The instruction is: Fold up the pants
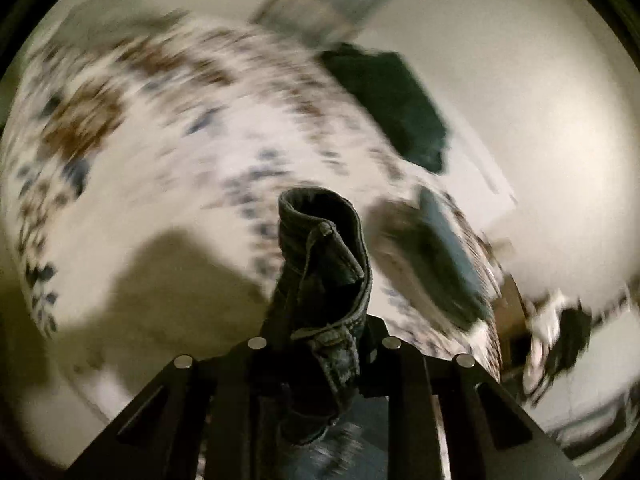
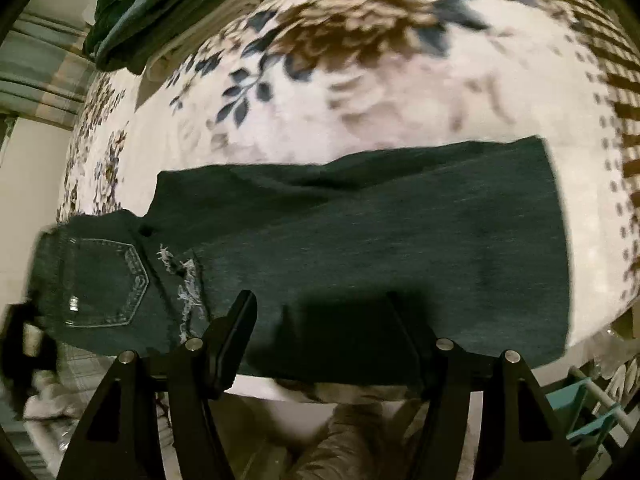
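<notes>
Left wrist view
Left gripper (image 1: 320,320): one, its jaws closed tight on a bunched fold of the jeans (image 1: 324,264), waistband with a belt loop standing up between the fingers.
Bedspread (image 1: 160,152): one, white with brown and blue flowers, blurred.
Folded clothes (image 1: 396,108): one dark pile near the far edge of the bed.
Other dark shapes: two more toward the right, too blurred to name.

Right wrist view
Right gripper (image 2: 324,332): one, jaws spread wide, holding nothing, hanging over the near edge of the jeans (image 2: 360,248).
Jeans: one pair, laid flat across the bedspread (image 2: 360,92), legs doubled.
Back pocket (image 2: 104,284): one, at the left end.
Frayed rip (image 2: 184,280): one patch beside the pocket.
Clothes pile (image 2: 156,12): one, top left.
</notes>
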`<state>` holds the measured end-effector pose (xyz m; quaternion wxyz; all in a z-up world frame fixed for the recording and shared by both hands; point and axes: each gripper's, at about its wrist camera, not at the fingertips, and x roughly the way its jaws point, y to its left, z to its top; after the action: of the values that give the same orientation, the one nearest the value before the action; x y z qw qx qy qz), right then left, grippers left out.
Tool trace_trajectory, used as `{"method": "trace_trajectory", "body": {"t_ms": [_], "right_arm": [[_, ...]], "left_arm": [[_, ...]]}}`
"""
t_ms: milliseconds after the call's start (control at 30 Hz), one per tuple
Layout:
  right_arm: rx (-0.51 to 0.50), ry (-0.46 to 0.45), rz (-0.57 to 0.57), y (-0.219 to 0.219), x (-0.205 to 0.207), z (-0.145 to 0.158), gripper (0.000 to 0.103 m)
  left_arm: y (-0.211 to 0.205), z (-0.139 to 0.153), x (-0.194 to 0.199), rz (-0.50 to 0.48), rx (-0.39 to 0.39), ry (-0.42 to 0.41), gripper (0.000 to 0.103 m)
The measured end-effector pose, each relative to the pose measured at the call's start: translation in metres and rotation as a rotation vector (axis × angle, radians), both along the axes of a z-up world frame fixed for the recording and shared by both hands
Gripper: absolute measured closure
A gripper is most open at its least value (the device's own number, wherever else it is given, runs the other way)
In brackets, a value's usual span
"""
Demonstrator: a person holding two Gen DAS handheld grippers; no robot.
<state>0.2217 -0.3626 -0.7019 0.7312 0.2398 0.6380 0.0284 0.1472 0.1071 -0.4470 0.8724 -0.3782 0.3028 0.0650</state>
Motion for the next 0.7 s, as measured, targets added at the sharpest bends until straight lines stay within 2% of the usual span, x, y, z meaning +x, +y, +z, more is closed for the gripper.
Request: {"method": "trace_trajectory", "body": {"t_ms": [67, 167, 233, 300, 400, 500, 533, 567, 600, 633, 667, 700], "right_arm": [[-0.002, -0.010, -0.014, -0.019, -0.007, 0.009, 0.036], [-0.019, -0.034, -0.042, -0.052, -0.016, 0.024, 0.036], [-0.038, -0.044, -0.063, -0.073, -0.021, 0.032, 0.036], [-0.057, -0.037, -0.086, -0.097, -0.026, 0.036, 0.036], [-0.076, -0.022, -0.113, -0.125, -0.032, 0.038, 0.036], [-0.083, -0.016, -0.110, -0.143, -0.032, 0.037, 0.036], [-0.076, -0.011, -0.106, -0.146, -0.032, 0.036, 0.034], [-0.053, -0.003, -0.097, -0.149, -0.031, 0.032, 0.026], [-0.036, -0.002, -0.094, -0.151, -0.031, 0.030, 0.022], [-0.019, -0.005, -0.095, -0.153, -0.031, 0.028, 0.017], [0.008, -0.013, -0.096, -0.153, -0.030, 0.027, 0.016], [0.035, -0.019, -0.093, -0.153, -0.029, 0.025, 0.016]], "left_arm": [[-0.046, 0.026, 0.001, -0.096, 0.049, -0.041, 0.086], [-0.119, 0.041, -0.003, -0.244, 0.128, -0.047, 0.086], [-0.174, 0.037, -0.002, -0.351, 0.143, -0.026, 0.086], [-0.226, 0.020, 0.001, -0.450, 0.167, 0.024, 0.086], [-0.282, -0.027, 0.012, -0.574, 0.186, 0.160, 0.086], [-0.324, -0.082, 0.026, -0.676, 0.261, 0.407, 0.082], [-0.331, -0.092, 0.028, -0.693, 0.270, 0.460, 0.081], [-0.333, -0.095, 0.027, -0.696, 0.273, 0.482, 0.079], [-0.331, -0.089, 0.025, -0.692, 0.259, 0.468, 0.076], [-0.327, -0.080, 0.023, -0.692, 0.229, 0.449, 0.065], [-0.324, -0.073, 0.021, -0.693, 0.208, 0.445, 0.046], [-0.319, -0.064, 0.018, -0.684, 0.189, 0.446, 0.034]]}}
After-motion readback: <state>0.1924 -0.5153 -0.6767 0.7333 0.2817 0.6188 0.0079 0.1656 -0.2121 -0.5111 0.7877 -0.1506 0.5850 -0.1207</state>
